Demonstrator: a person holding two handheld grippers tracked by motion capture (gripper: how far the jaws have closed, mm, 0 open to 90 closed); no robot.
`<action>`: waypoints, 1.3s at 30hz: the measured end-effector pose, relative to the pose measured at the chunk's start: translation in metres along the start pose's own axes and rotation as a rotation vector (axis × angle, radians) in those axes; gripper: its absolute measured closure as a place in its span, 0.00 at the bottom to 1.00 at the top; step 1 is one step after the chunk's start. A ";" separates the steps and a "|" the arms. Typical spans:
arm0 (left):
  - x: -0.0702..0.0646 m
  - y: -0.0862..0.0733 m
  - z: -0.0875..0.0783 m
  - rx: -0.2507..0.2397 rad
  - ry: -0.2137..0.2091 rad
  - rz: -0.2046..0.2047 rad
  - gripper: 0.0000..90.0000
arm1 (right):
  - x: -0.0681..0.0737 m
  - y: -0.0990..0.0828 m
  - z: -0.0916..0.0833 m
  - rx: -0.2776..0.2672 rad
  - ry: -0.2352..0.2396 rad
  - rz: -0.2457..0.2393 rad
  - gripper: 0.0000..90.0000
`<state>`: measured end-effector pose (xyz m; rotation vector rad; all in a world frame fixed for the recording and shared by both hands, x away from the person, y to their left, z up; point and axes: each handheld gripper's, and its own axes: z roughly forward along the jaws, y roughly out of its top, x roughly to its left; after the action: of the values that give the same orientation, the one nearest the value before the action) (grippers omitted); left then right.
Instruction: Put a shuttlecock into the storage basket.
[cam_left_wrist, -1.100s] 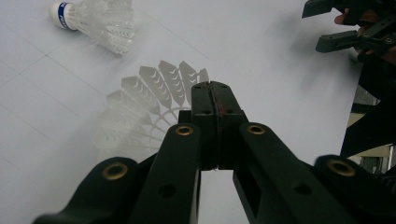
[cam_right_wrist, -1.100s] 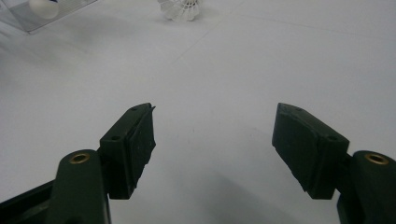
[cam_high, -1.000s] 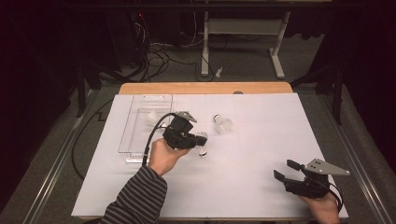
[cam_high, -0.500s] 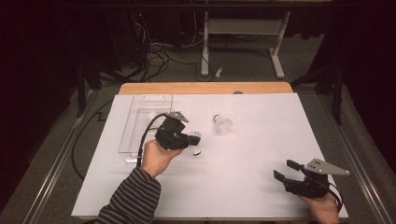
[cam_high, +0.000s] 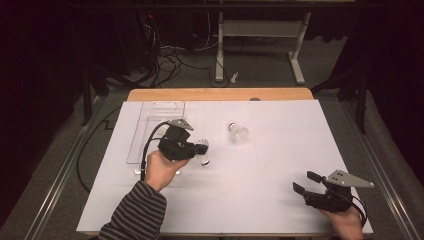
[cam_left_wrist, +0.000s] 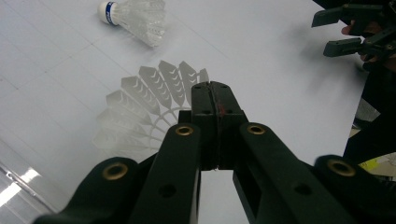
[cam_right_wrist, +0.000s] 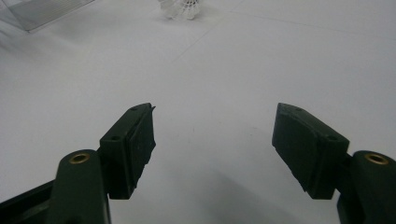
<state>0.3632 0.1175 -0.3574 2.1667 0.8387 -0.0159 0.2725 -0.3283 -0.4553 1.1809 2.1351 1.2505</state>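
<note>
Shuttlecock of translucent white feathers (cam_left_wrist: 140, 105), its vanes fanned in a ring of ribbed, chevron-marked blades, is clamped at its skirt in the left tongs (cam_left_wrist: 215, 95), whose two matte black jaws stand pressed together on the feather edge; in the high view it hangs at the tips of those tongs (cam_high: 202, 148), just right of the clear rectangular plastic tray (cam_high: 150, 131). Second white feathered shuttlecock with a blue-banded cork nose (cam_high: 239, 133) lies on its side on the counter, apart from the held one and nearer the far edge. Right tongs (cam_high: 303, 182), of the same black moulded plastic with brass-coloured pivot rivets, rest low near the right front corner, jaws well apart with nothing between them. Counter (cam_high: 280, 150) is covered by a smooth white sheet faintly lined in a grid, with a pale wooden edge at the far side; beyond lie grey flooring, a white metal frame (cam_high: 257, 30) and loose dark cables.
</note>
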 end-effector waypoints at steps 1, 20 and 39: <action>0.000 0.000 -0.001 -0.002 0.002 -0.001 1.00 | 0.000 0.000 0.000 -0.001 0.000 0.000 0.34; 0.006 -0.012 -0.024 -0.070 0.038 -0.033 1.00 | 0.000 0.000 0.000 -0.005 0.002 0.001 0.34; 0.013 -0.021 -0.048 -0.122 0.067 -0.064 1.00 | 0.000 0.000 0.000 -0.001 -0.001 0.005 0.34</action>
<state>0.3493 0.1676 -0.3430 2.0353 0.9239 0.0744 0.2728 -0.3281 -0.4552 1.1870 2.1312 1.2531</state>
